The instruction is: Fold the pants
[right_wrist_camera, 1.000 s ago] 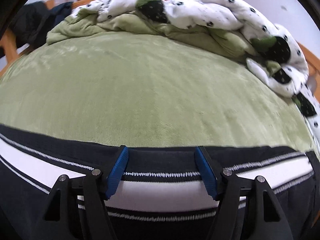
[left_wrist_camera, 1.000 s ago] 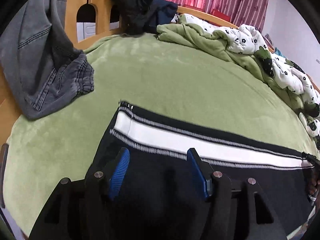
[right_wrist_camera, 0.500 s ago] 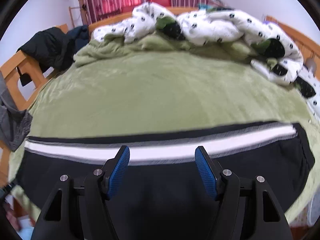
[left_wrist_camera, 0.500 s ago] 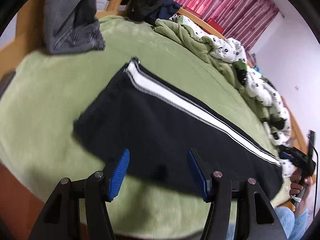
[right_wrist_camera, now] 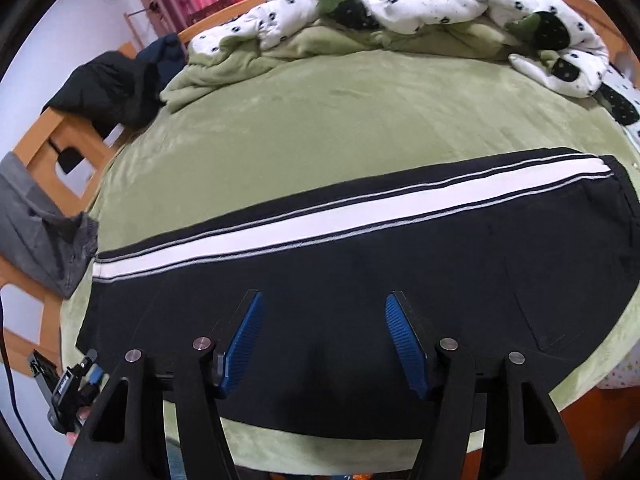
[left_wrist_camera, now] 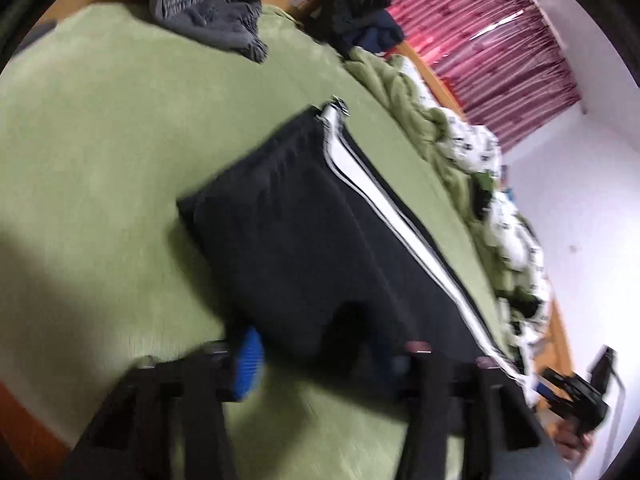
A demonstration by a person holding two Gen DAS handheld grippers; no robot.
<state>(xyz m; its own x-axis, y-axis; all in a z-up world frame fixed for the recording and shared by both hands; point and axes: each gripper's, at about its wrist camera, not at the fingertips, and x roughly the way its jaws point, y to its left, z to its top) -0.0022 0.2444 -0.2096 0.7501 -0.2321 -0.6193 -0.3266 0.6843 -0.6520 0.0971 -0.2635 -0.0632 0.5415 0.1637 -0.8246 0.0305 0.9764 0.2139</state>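
Note:
Black pants [right_wrist_camera: 360, 272] with a white side stripe lie flat and lengthwise across the green bed [right_wrist_camera: 340, 120]. My right gripper [right_wrist_camera: 324, 344] hovers above their middle, pads well apart and closing a little, nothing pinched. In the blurred left wrist view the pants [left_wrist_camera: 320, 240] run away to the right. My left gripper [left_wrist_camera: 320, 360] is low at their near edge by one end; its jaws are closing with that black edge between them, pads still apart. Each gripper also shows in the other's view, held by a hand: left gripper [right_wrist_camera: 76, 384], right gripper [left_wrist_camera: 568, 396].
Grey jeans [right_wrist_camera: 40, 232] hang over the wooden bed frame at the left, with a dark jacket [right_wrist_camera: 112, 88] further along. A white and green duvet [right_wrist_camera: 420, 12] is bunched along the far side. The bed's near edge lies just under my grippers.
The left gripper has rolled and sunk to the pants' near edge. The right gripper has risen and pulled back, so the full length of the pants now shows.

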